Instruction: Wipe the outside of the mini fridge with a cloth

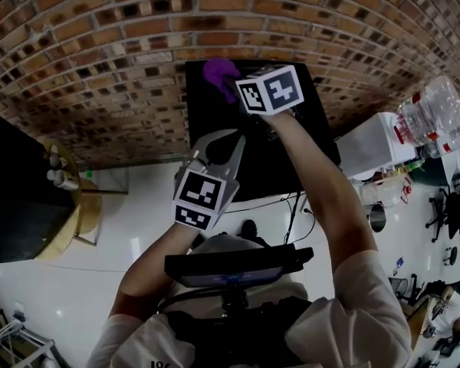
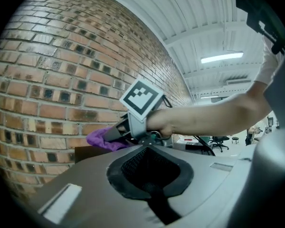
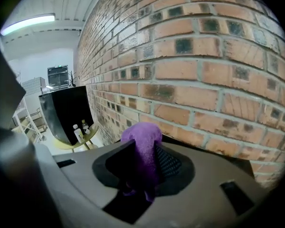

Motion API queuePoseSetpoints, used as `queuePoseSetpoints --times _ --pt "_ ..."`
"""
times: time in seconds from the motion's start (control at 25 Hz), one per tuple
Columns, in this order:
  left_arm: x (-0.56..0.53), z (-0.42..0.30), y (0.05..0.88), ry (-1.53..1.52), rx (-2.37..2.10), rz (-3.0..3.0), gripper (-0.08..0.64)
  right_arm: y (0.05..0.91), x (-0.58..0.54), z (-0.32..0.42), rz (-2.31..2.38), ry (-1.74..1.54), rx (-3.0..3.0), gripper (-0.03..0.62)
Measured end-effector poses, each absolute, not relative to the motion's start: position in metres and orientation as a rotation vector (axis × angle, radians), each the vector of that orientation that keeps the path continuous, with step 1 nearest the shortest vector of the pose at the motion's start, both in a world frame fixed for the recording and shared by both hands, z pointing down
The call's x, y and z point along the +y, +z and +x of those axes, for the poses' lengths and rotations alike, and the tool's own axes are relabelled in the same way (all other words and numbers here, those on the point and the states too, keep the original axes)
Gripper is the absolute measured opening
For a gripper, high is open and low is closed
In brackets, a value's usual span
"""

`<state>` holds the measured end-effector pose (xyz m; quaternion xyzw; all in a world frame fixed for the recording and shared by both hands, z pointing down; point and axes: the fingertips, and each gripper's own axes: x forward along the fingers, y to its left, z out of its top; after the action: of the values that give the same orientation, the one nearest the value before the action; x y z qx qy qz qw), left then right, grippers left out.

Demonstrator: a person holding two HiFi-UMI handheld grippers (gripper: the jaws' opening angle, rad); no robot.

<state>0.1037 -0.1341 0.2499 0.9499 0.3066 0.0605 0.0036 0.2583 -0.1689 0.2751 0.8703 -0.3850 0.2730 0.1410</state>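
Cloth: purple, bunched up, over the back-left part of the mini fridge top, right by the brick wall. No view lets me tell whether it presses on the black top or sits just above it. The right gripper has it. In the right gripper view the cloth stands pinched btw the two pads, w/ a rounded fold past the tips and the loose end hanging down in the slot, so the jaws are partly closed and clamped on fabric. Its marker cube faces up at me in the head view, and the forearm reaches out across the fridge. The left gripper view gives the same grip side-on: cloth pokes out toward the wall, just above the dark fridge edge. The left gripper is nearer to me, at the fridge's left side in the head view, and points roughly at the wall. Its jaws are pressed together w/ nothing btw them, as its own view shows. It is well clear of the cloth. Surroundings: a round wooden table w/ small bottles stands left of the fridge, apart from it, next to a black panel. The floor is white, w/ cables trailing in front of the fridge. Clear plastic bottles show at far right.
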Motion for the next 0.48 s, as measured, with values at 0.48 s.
queuePoseSetpoints --times 0.48 --pt "-0.140 0.104 0.264 0.312 0.954 2.934 0.008 0.303 -0.248 0.295 2.439 0.852 -1.066 0.117"
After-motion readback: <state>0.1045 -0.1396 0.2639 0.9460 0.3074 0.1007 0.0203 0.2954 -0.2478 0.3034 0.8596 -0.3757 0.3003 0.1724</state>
